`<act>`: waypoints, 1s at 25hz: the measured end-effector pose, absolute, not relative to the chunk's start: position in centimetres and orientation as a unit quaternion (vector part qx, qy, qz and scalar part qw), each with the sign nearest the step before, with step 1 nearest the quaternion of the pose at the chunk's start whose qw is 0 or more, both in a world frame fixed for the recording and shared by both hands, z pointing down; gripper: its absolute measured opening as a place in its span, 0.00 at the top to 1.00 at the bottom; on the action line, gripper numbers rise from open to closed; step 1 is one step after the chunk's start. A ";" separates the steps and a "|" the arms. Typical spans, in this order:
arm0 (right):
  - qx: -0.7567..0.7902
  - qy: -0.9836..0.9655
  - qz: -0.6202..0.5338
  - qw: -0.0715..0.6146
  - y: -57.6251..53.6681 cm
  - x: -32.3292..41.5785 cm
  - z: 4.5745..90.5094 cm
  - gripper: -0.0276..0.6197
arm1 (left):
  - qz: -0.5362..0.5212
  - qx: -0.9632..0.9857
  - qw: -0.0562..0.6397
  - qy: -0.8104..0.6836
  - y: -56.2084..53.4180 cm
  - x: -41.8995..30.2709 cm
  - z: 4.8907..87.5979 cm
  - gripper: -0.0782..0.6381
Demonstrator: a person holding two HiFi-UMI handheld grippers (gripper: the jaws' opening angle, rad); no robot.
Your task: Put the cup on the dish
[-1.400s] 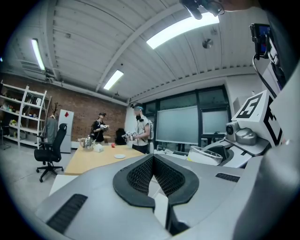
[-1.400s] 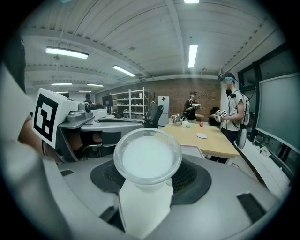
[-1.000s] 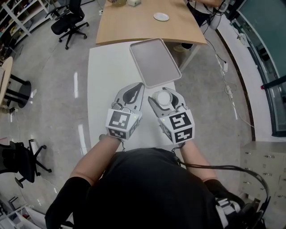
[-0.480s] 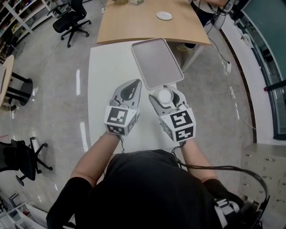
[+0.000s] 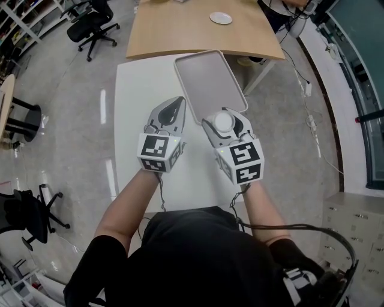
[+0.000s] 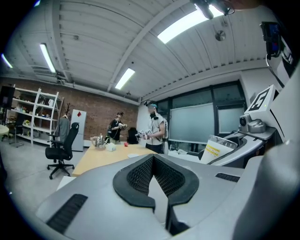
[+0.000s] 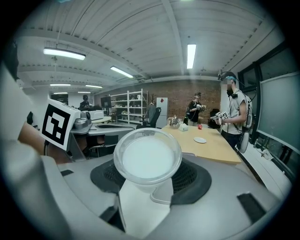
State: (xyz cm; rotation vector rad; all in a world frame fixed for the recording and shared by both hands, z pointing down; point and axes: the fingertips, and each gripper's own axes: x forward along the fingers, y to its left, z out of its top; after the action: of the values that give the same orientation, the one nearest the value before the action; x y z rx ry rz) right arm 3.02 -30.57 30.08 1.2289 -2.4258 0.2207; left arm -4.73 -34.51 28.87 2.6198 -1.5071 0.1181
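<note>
Two grippers, one cup, one dish. The right gripper [image 5: 224, 116] has its fingers [image 7: 194, 180] pinching the single white cup [image 7: 147, 159], which sits upright between them, rim clear of the pads. The left gripper [image 5: 177, 103] holds nothing. Its fingers [image 6: 136, 176] are pressed together at the tips. One grey rectangular dish [image 5: 207, 81] lies on the white table [image 5: 141, 90], just beyond both sets of fingertips, near edge just beside the right ones. One small plate [image 5: 221, 18] sits on the wooden table [image 5: 180, 33], well beyond.

The cup [image 5: 222, 122] is milky white, the dish [image 5: 207, 78] pale grey, the surface [image 5: 144, 84] white. Left tongs [image 5: 176, 103] and right tongs [image 5: 225, 112] are light grey with black mesh pads [image 6: 133, 176] and black-and-white square-marker cubes [image 5: 157, 153].
</note>
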 end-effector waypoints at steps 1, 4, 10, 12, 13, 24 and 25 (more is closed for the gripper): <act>0.442 -0.870 0.079 0.206 -31.0 3.0 30.2 0.57 | 0.038 0.864 0.059 -0.499 -35.0 -4.8 28.9 0.89; 0.445 -0.868 0.077 0.208 -32.3 3.0 30.6 0.57 | 0.043 0.861 0.057 -0.504 -36.2 -4.7 29.1 0.89; 0.453 -0.864 0.075 0.207 -35.1 3.2 31.1 0.57 | 0.059 0.861 0.047 -0.504 -39.0 -3.9 30.1 0.89; 0.457 -0.862 0.074 0.206 -36.1 3.4 31.3 0.57 | 0.063 0.859 0.052 -0.506 -40.0 -3.7 30.8 0.89; 0.458 -0.862 0.074 0.205 -36.6 3.5 31.4 0.57 | 0.064 0.857 0.055 -0.508 -40.5 -3.7 31.2 0.89; 0.467 -0.853 0.087 0.216 -39.9 4.6 34.9 0.57 | 0.082 0.856 0.065 -0.506 -43.9 -2.4 34.7 0.89; 0.467 -0.853 0.088 0.218 -39.9 4.8 35.3 0.57 | 0.082 0.856 0.066 -0.506 -44.1 -2.2 34.9 0.89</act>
State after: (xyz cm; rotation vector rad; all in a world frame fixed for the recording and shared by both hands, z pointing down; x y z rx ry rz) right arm 4.79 -39.87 35.26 1.2922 -2.3610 0.2436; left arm -2.20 -44.07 34.93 2.5823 -1.5269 0.2483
